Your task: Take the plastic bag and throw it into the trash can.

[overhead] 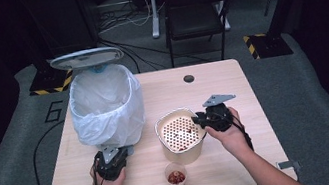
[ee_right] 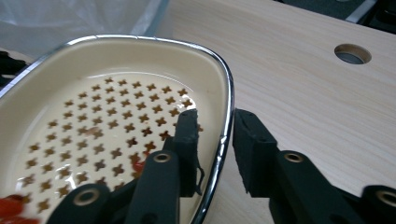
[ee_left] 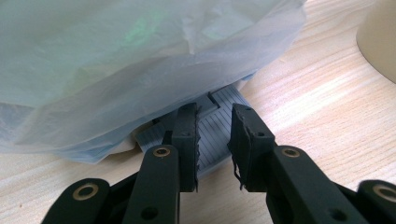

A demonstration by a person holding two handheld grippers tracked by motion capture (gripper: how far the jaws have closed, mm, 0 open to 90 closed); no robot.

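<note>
My right tool (ee_right: 215, 140) straddles the strainer (overhead: 179, 131) rim mid-tabletop (overhead: 231, 81), jaws slightly apart, perhaps not gripping. My left tool (ee_left: 215, 140) pinches the bin (overhead: 106, 104) pedal (ee_left: 222, 128).

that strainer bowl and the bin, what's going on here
A person works at the table with a gripper in each hand. The right gripper straddles the metal rim of the cream strainer bowl, one of its fingers inside and one outside, not visibly clamped. The left gripper is at the ribbed pedal at the foot of the lined bin, whose lid stands open. A small cup of red bits stands in front.
</note>
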